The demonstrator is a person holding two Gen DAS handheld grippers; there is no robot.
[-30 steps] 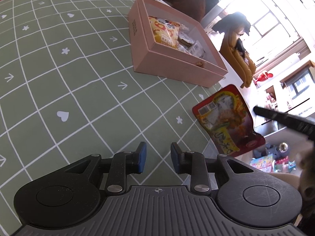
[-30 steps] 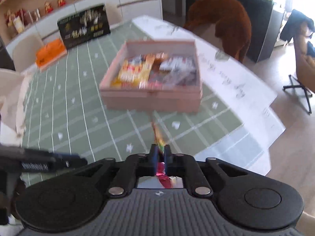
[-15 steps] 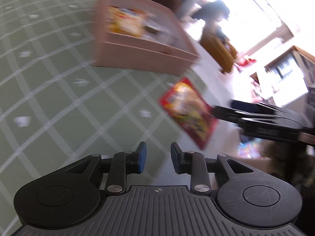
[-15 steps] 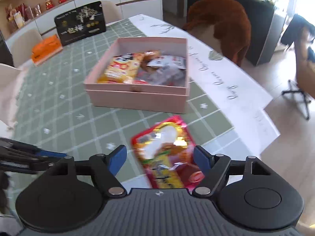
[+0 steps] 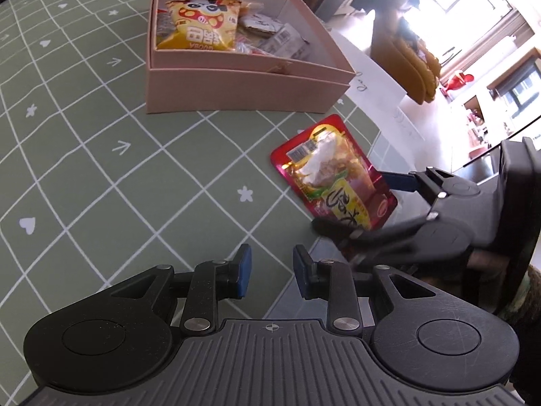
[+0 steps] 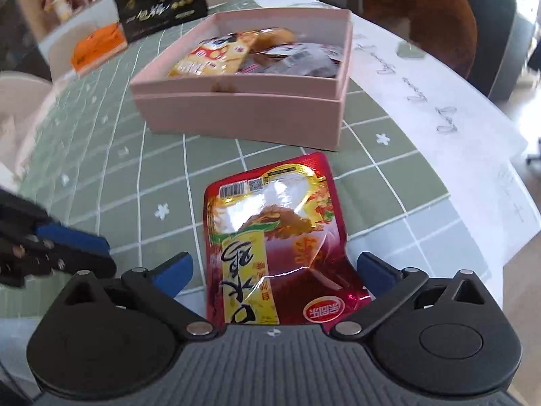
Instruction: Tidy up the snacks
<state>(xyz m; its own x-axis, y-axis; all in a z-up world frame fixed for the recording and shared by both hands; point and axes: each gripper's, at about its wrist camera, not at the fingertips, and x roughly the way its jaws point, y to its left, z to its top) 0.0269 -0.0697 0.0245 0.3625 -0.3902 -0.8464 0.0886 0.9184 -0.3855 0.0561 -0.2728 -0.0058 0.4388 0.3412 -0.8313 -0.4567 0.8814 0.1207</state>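
Red foil snack pouch [image 6: 270,237] lying flat on green-checked worktop [image 5: 101,169], just before pink box [image 6: 243,108]

Right claw [image 6: 274,267] having just been opening, now straddling pouch wide, pads clear of it

Left claw [image 5: 268,267] part-open, holding nothing

Pouch looking light, limp, slippery; pinching sealed edge seeming best

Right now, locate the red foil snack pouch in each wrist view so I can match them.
Left wrist: red foil snack pouch lies right of centre on the green mat.
Right wrist: it lies low in the centre, between the open right tongs.
Shared landmark: the pink cardboard box beyond it.
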